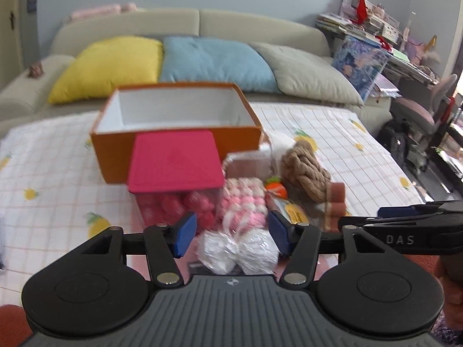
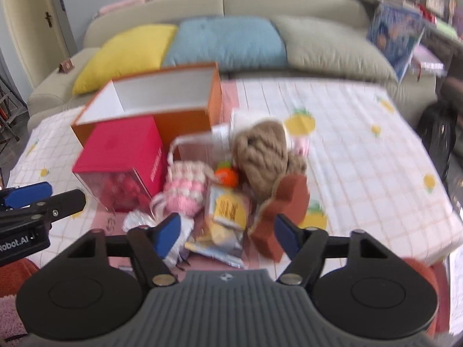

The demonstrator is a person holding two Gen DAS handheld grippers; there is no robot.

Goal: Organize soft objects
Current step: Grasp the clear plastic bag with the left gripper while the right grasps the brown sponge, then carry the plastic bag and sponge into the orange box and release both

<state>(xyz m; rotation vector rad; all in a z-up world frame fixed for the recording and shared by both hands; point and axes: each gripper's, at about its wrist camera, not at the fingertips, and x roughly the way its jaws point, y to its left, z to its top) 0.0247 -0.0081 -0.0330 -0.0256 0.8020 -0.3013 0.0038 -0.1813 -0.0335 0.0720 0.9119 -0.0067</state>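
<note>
So the left wrist view is showing the left gripper (image 1: 231, 234) hanging open over the pile, nothing pinched, with a crinkly white wrapped bundle (image 1: 237, 250) sitting between its blue pads (image 1: 185, 232). Just behind that bundle a pink-and-white knit thing (image 1: 244, 202) is lying in front of the orange box (image 1: 173, 144), and a red-lidded clear case (image 1: 176, 173) is leaning against the box front.

Over on the right wrist view, the right gripper (image 2: 227, 235) is also gaping open, gripping nothing. A brown block (image 2: 285, 211) is sitting near its right pad, and a tan rope knot (image 2: 260, 156) is lying right of the box.
</note>
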